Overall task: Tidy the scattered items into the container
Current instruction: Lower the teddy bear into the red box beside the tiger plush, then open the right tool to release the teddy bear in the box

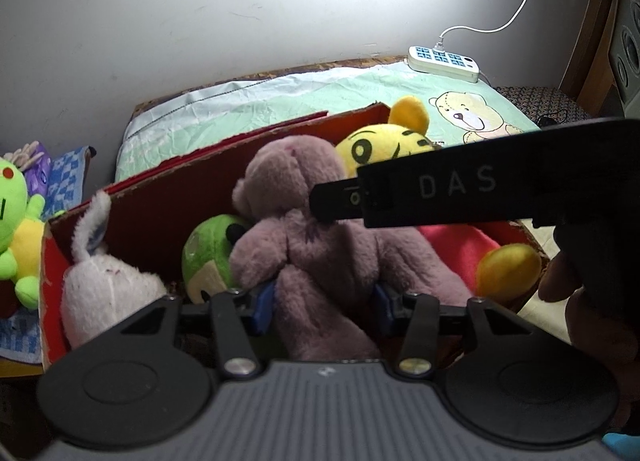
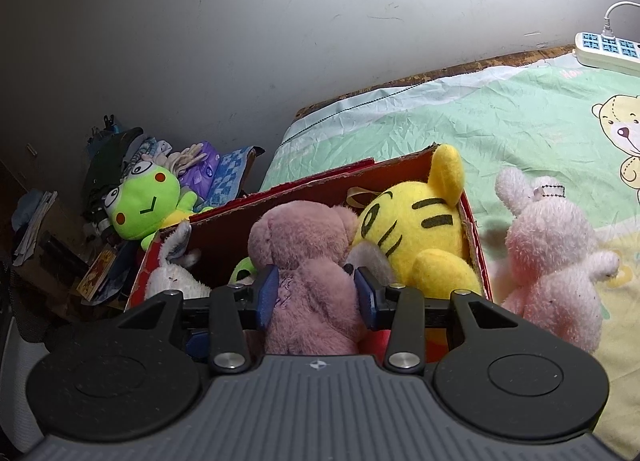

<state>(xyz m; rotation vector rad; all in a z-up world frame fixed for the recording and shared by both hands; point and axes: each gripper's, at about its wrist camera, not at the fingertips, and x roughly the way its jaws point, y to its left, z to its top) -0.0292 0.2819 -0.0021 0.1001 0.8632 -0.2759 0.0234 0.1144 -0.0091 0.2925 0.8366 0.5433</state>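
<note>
Your two grippers met on one toy as the tidying went on: a mauve plush bear stood upright in the red cardboard box, its long axis running from the legs nearest you up to the head at the far side, its back turned toward both cameras.

Your left gripper had its blue pads set against the bear's lower body, one on each flank; the fur bulged between them, so the jaws pinched the toy low down. Your right gripper clamped the same bear higher up, its blue pads pressed into the torso just under the head. In the left wrist view that right gripper reached in from the right edge as a dark bar across the bear's shoulder, with your hand partly visible behind it.

The box sat on a pale green sheet printed with a cartoon bear. Packed around the mauve bear were a yellow tiger plush leaning at the right, a green plush wedged at its left, and a white plush in the left corner. Outside the box, a pink rabbit plush stood upright on the sheet just beside the right wall, and a lime frog plush lay on clutter beyond the left end. A white power strip rested near the wall.
</note>
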